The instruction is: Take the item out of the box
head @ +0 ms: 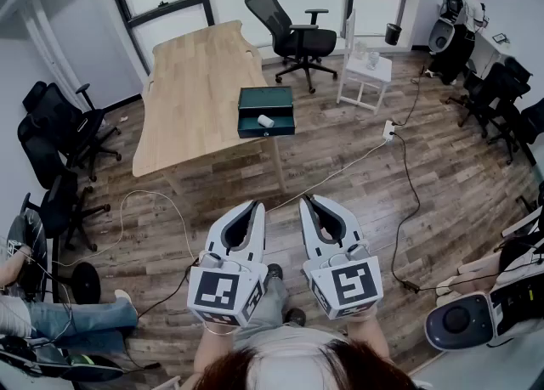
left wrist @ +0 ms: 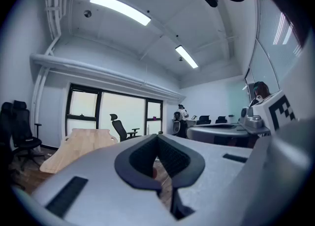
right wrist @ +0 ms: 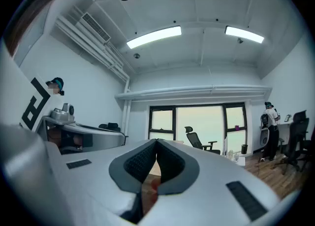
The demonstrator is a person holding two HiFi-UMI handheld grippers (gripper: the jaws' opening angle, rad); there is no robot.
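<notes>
A dark green box (head: 266, 111) sits open near the right edge of the wooden table (head: 191, 95), with a small white item (head: 266, 121) lying inside it. Both grippers are held side by side over the floor, well short of the table. My left gripper (head: 253, 206) is shut with nothing in it, its jaw tips meeting in the left gripper view (left wrist: 157, 137). My right gripper (head: 308, 200) is shut and empty too, its tips touching in the right gripper view (right wrist: 156, 142). Both point toward the windows.
A black office chair (head: 291, 33) stands behind the table and a small white side table (head: 366, 75) to its right. Cables (head: 399, 167) trail over the wood floor. More black chairs (head: 59, 138) stand at the left, and a seated person's legs (head: 59, 319) show at the lower left.
</notes>
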